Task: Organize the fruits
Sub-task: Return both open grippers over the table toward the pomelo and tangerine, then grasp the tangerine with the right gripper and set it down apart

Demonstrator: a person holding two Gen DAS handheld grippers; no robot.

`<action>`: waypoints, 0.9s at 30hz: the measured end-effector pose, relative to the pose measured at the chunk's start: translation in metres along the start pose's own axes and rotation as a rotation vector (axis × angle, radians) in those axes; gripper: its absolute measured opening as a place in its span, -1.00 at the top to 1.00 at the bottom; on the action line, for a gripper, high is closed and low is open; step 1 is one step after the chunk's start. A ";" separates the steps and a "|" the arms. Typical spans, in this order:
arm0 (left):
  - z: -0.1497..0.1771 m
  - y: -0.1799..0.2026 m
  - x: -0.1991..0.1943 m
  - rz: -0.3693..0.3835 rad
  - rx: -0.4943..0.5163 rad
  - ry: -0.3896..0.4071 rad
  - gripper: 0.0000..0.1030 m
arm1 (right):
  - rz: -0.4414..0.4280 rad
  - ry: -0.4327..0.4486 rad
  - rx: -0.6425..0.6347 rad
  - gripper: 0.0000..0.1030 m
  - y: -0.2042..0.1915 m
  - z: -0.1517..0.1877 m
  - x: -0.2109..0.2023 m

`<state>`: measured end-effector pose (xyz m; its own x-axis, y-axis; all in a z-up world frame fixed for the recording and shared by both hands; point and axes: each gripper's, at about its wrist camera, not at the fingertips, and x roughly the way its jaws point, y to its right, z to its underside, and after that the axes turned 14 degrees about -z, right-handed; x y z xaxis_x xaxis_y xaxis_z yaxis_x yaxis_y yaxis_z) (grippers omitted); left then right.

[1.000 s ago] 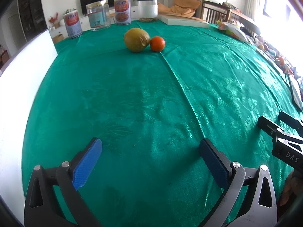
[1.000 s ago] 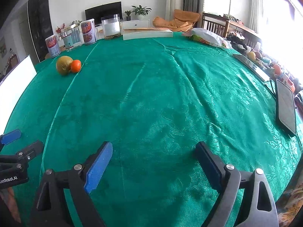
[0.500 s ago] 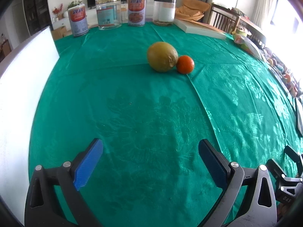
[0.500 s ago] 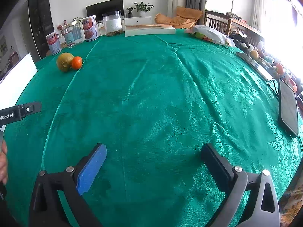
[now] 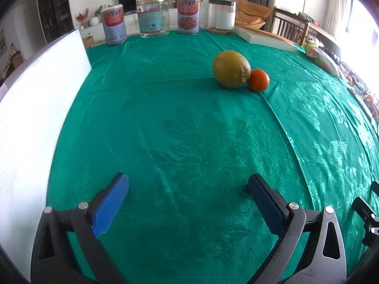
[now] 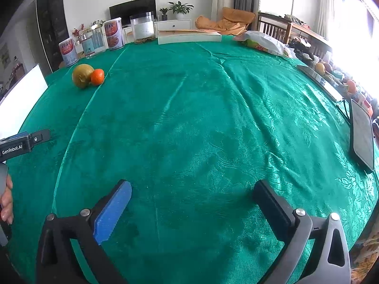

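Large yellow-green round fruit resting on green cloth, small orange mandarin touching its right side, both whole, far from table's near edge

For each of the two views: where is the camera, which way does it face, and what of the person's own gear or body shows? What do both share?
Left wrist: sits behind the left gripper, looks down across the green cloth at the pomelo and orange; jaws open, empty.
Right wrist: sits behind the right gripper, faces bare cloth mid-table; jaws just opened, nothing between them; a hand at the left edge.
Shared: both fruits, cloth, cans.
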<state>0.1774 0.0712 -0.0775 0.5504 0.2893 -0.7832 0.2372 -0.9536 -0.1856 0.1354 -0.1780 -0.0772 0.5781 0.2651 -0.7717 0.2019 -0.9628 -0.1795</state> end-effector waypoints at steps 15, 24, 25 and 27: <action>0.000 0.000 0.001 0.006 -0.002 -0.005 -0.99 | -0.106 -0.033 -0.065 -0.97 -0.025 -0.041 0.006; 0.000 0.000 0.001 0.007 -0.002 -0.005 -0.99 | -0.378 -0.090 -0.219 -0.34 -0.081 -0.135 0.098; 0.000 0.000 0.001 0.007 -0.002 -0.005 -0.99 | -0.400 -0.086 -0.229 -0.32 -0.088 -0.140 0.105; 0.000 0.000 0.001 0.006 -0.002 -0.005 -0.99 | -0.417 -0.075 -0.264 -0.32 -0.102 -0.147 0.116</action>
<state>0.1783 0.0718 -0.0782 0.5478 0.2827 -0.7874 0.2355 -0.9552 -0.1792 0.2982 -0.0414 -0.0592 0.3494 0.6110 -0.7103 0.6024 -0.7271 -0.3292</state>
